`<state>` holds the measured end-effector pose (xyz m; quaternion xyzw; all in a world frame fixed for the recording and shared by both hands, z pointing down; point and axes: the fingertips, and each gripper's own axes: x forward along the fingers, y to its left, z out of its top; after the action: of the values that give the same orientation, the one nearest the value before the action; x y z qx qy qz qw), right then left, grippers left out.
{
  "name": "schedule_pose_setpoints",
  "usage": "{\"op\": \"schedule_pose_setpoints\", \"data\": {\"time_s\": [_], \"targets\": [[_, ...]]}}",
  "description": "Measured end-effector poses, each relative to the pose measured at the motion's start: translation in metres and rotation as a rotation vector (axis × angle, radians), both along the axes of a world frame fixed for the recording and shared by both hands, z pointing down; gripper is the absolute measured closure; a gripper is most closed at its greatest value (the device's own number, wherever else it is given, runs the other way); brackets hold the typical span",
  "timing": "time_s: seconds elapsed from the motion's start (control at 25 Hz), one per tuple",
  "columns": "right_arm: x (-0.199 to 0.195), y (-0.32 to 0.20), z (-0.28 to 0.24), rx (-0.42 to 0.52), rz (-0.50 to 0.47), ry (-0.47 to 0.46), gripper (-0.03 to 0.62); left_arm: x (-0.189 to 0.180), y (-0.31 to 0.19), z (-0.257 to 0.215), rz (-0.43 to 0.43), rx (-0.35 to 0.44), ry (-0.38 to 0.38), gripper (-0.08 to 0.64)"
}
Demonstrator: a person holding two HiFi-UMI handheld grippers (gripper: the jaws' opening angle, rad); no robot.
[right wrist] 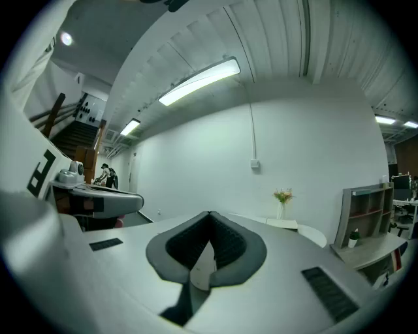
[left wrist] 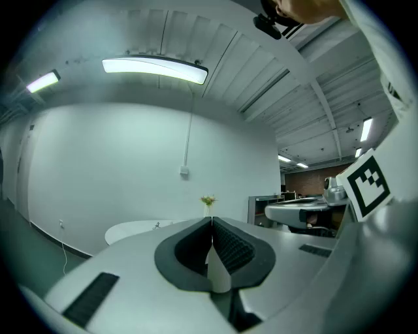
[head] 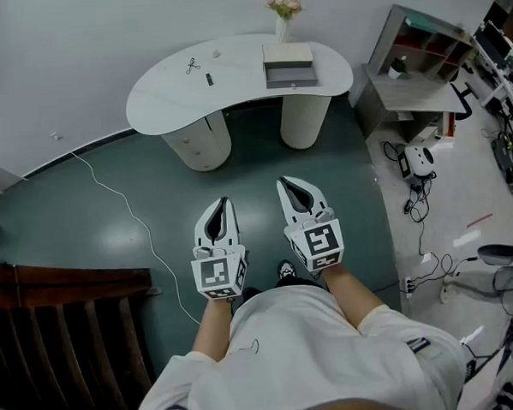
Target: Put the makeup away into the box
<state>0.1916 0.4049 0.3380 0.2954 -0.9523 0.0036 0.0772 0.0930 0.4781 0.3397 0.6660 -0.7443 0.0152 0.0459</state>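
While left gripper (head: 222, 203) and right gripper (head: 287, 185) hang with jaws together and empty, well short of the table (head: 241, 81), makeup (head: 209, 78) lies loose on it, left of the box (head: 289, 65). Risk, judged: small pieces skid off the edge under clumsy pinches.

No legible words, brands, numbers or signs in any view, only a black-and-white square marker (head: 217, 277) on the left gripper (head: 223, 203) cube, another on the right gripper (head: 284, 184) cube, patterns without letters.
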Motion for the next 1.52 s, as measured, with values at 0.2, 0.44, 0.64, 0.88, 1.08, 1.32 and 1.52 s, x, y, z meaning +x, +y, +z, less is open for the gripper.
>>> {"op": "schedule_pose_setpoints", "data": {"time_s": [0.2,0.44,0.64,0.88,1.08,1.32,1.52], "targets": [[-0.005,0.001,0.005,-0.004,-0.014,0.002,0.592,0.0,-0.003,0.001,0.01,-0.007,-0.01,0.539],[-0.009,-0.013,0.011,-0.011,-0.041,0.009,0.592,0.003,-0.016,0.008,0.001,-0.026,-0.011,0.538],[-0.007,-0.023,0.015,-0.019,-0.092,0.018,0.583,0.01,-0.03,0.014,-0.022,-0.048,-0.012,0.538],[-0.003,-0.045,0.028,-0.041,-0.123,0.023,0.532,0.013,-0.041,0.025,-0.068,-0.067,-0.002,0.538],[-0.009,-0.063,0.042,-0.066,-0.106,0.026,0.531,0.0,-0.055,0.035,-0.075,-0.092,-0.009,0.538],[-0.044,-0.107,0.054,-0.079,-0.074,0.047,0.528,-0.038,-0.102,0.045,-0.043,-0.094,0.009,0.538],[-0.101,-0.147,0.058,-0.091,-0.077,0.073,0.528,-0.1,-0.145,0.043,-0.028,-0.084,0.02,0.538]]}}
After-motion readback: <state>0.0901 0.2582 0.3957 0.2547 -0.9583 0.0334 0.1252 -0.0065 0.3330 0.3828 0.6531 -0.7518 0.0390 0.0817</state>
